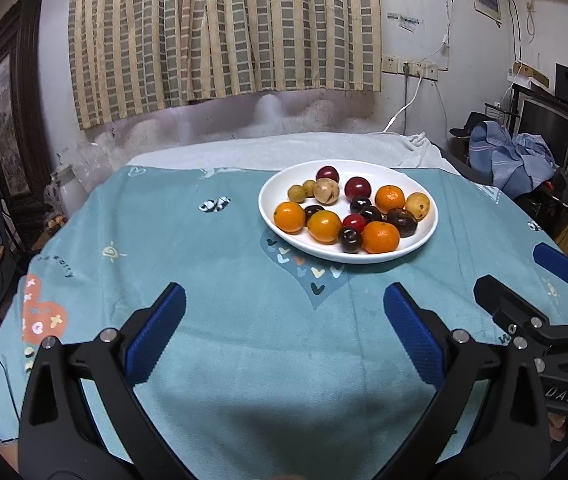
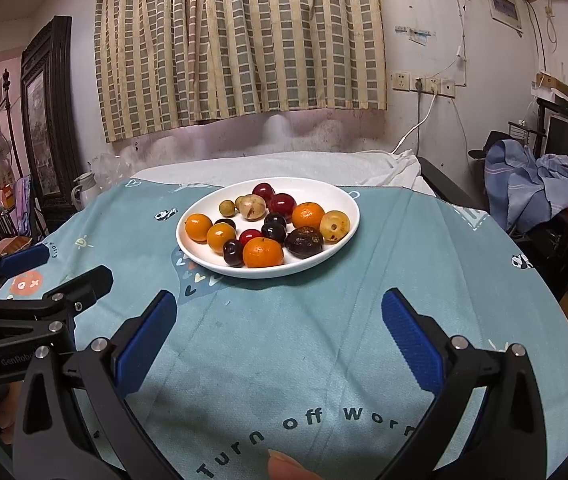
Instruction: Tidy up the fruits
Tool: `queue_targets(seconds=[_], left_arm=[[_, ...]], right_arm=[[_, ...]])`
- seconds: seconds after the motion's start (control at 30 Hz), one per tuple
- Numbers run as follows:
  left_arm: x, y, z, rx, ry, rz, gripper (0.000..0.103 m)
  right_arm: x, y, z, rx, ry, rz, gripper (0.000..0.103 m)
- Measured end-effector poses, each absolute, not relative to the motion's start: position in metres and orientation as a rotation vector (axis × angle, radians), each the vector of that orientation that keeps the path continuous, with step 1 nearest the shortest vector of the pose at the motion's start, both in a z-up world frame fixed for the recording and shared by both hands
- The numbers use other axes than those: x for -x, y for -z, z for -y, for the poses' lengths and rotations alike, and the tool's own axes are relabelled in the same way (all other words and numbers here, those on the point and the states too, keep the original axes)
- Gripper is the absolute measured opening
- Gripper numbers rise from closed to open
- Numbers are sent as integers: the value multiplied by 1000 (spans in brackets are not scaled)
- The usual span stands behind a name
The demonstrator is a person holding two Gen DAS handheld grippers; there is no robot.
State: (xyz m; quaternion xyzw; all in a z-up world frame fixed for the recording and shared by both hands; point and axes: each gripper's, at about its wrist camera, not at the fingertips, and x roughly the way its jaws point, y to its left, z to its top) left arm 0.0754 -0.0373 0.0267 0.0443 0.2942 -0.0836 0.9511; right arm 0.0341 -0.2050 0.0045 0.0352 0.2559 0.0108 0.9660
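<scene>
So, both grippers sit low at the near edge of the table, nothing between their fingers. The left gripper (image 1: 284, 320) has its blue-padded fingers spread wide over the teal printed tablecloth (image 1: 224, 300); the right gripper (image 2: 280, 324) is spread wide too, empty. The white oval ceramic plate (image 2: 204, 264) rests on the cloth toward the far side — ahead and right of the left gripper, ahead and slightly left of the right one. It holds all the fruit: orange tangerines (image 2: 263, 252), dark purple plums (image 2: 274, 232), red plums (image 2: 282, 205), a wrinkled dark passion fruit (image 2: 304, 242), a yellow spotted round fruit (image 2: 335, 225), and small greenish-tan ones (image 2: 226, 208) at the far left. A striped checked curtain (image 2: 240, 40) hangs on the far wall.
</scene>
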Motion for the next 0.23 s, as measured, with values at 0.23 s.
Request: queue_targets(seconds=[0.23], left_arm=[[-76,-26,37,-89,165,-607,101]], right_arm=[[-35,0,205,-75,-19,-529,102]])
